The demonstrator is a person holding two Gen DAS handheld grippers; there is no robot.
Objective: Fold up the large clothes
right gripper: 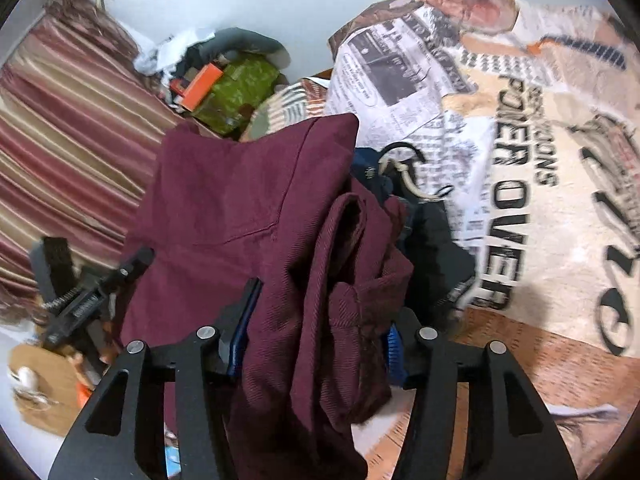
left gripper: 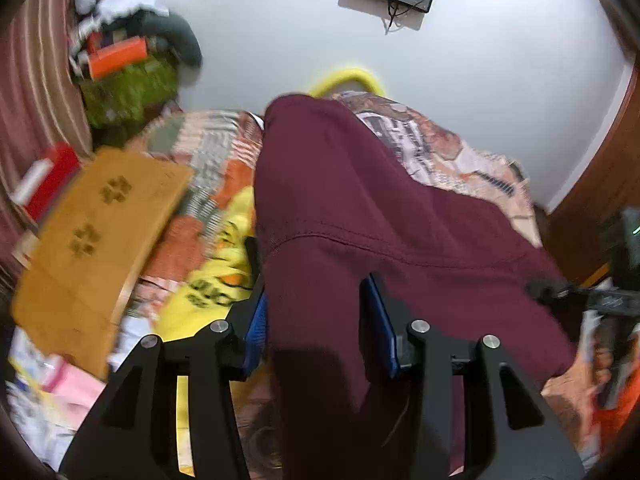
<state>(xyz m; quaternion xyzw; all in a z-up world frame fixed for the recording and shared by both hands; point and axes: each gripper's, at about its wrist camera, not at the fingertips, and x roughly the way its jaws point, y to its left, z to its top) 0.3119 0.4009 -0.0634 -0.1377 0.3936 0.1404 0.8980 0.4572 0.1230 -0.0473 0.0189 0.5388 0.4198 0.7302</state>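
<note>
A large maroon garment [left gripper: 360,208] is held up over a bed covered with a printed bedsheet [left gripper: 440,152]. My left gripper [left gripper: 316,280] is shut on one edge of the maroon garment, with cloth between its blue pads [left gripper: 380,320]. My right gripper [right gripper: 324,304] is shut on a bunched part of the same garment [right gripper: 256,184], which drapes toward the left gripper seen at the left [right gripper: 92,292]. A dark blue garment with a drawstring [right gripper: 404,168] lies on the sheet behind the maroon cloth.
A yellow printed garment [left gripper: 216,272] and an orange-brown mat with paw prints [left gripper: 96,236] lie left on the bed. A cluttered pile with a green cloth [left gripper: 132,88] and an orange box [left gripper: 116,56] sits by the striped curtain [right gripper: 68,120]. A wooden door [left gripper: 600,176] stands right.
</note>
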